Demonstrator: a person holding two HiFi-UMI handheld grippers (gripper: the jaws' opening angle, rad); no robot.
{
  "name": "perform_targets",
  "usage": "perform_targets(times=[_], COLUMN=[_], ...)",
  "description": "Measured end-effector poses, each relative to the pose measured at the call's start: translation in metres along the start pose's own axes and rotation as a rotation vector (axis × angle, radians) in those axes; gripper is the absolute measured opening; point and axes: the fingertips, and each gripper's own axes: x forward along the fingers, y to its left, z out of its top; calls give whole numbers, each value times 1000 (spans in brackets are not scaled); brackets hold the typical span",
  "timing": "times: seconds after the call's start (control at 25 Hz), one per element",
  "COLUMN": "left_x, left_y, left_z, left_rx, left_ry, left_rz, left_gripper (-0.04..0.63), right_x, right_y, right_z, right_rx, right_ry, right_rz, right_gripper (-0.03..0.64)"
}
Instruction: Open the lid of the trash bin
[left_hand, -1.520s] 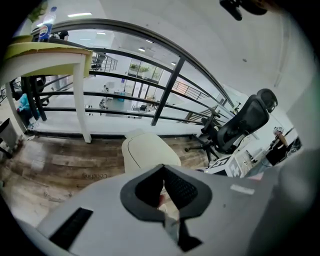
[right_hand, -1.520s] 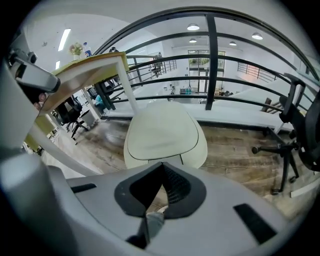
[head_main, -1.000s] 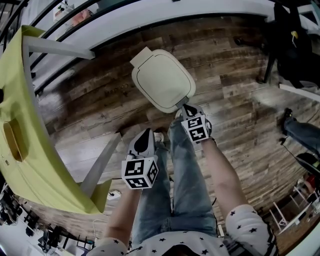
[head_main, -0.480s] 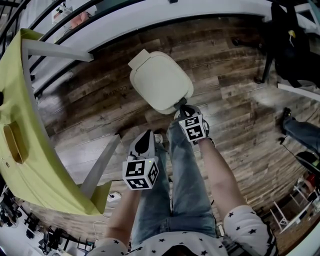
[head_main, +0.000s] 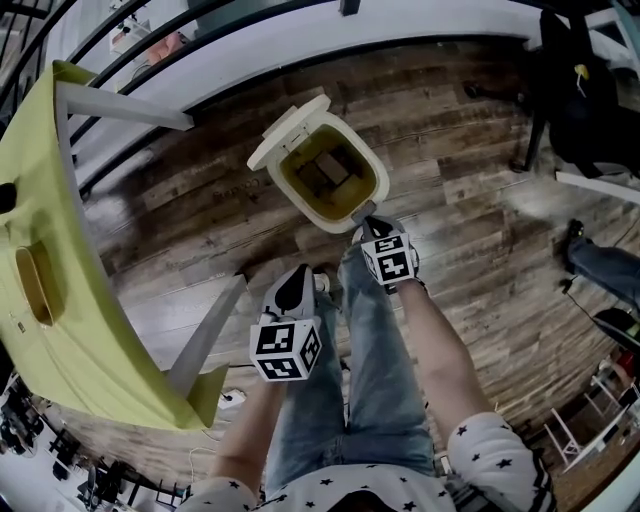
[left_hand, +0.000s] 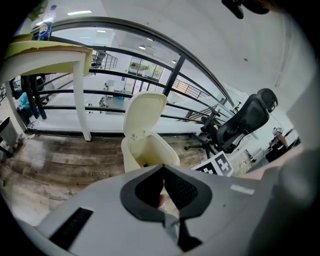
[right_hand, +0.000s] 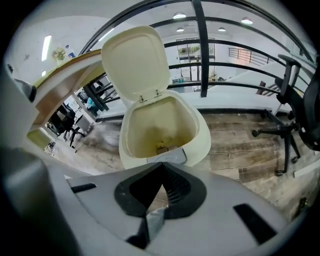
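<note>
The cream trash bin (head_main: 372, 178) stands on the wood floor with its lid (head_main: 286, 131) swung up at the far side, and some rubbish shows inside. My right gripper (head_main: 370, 213) is shut, its tip at the bin's near rim, right by the grey press tab (right_hand: 167, 158). From the right gripper view the lid (right_hand: 135, 57) stands upright over the open bin (right_hand: 200, 137). My left gripper (head_main: 295, 277) hangs shut and empty, nearer to me and left of the bin. In the left gripper view the bin (left_hand: 150, 152) and its raised lid (left_hand: 144, 112) lie ahead.
A yellow-green table (head_main: 40, 200) with a white leg (head_main: 200, 340) fills the left. A black railing (head_main: 200, 40) runs behind the bin. An office chair (head_main: 590, 90) stands at the right. The person's jeans-clad legs (head_main: 360, 380) are below the grippers.
The bin's lid, shut a second ago, has sprung up and the inside now shows. The right gripper has stayed at the front rim; the left has barely moved.
</note>
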Motion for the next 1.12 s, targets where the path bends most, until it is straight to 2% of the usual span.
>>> perform_targets(times=[0.44,1.12], left_x=[-22,-99], left_y=[-5,-31], left_z=[7,12], left_rx=[26,78], left_ry=[-16,-27], left_rz=[-15,-60], left_gripper=[11,11], right_x=[-45,-175], right_y=[24,85], right_z=[5,61], right_rx=[43,60], right_ry=[-77,-309], right_rz=[12,14], right_gripper=[-6,-6])
